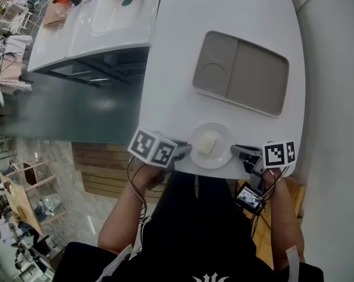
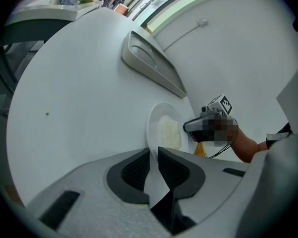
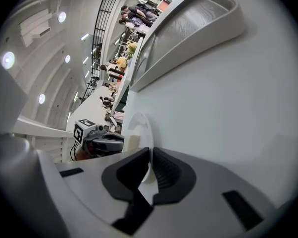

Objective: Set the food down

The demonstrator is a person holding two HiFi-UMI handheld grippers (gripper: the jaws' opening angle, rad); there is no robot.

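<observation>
A small white plate (image 1: 219,155) with a pale yellow block of food (image 1: 206,143) sits on the white table (image 1: 224,10), close to its near edge. My left gripper (image 1: 187,150) is shut on the plate's left rim, and the left gripper view shows the rim (image 2: 161,117) running between its dark pads (image 2: 136,168). My right gripper (image 1: 234,151) is shut on the opposite rim; the plate (image 3: 138,127) stands thin between its pads (image 3: 164,168). The food (image 2: 169,134) lies between the two grippers.
A beige two-compartment tray (image 1: 241,72) lies farther out on the table, beyond the plate. A second white table (image 1: 100,19) stands at the upper left across a gap. The table's near edge runs just under the grippers, against the person's body.
</observation>
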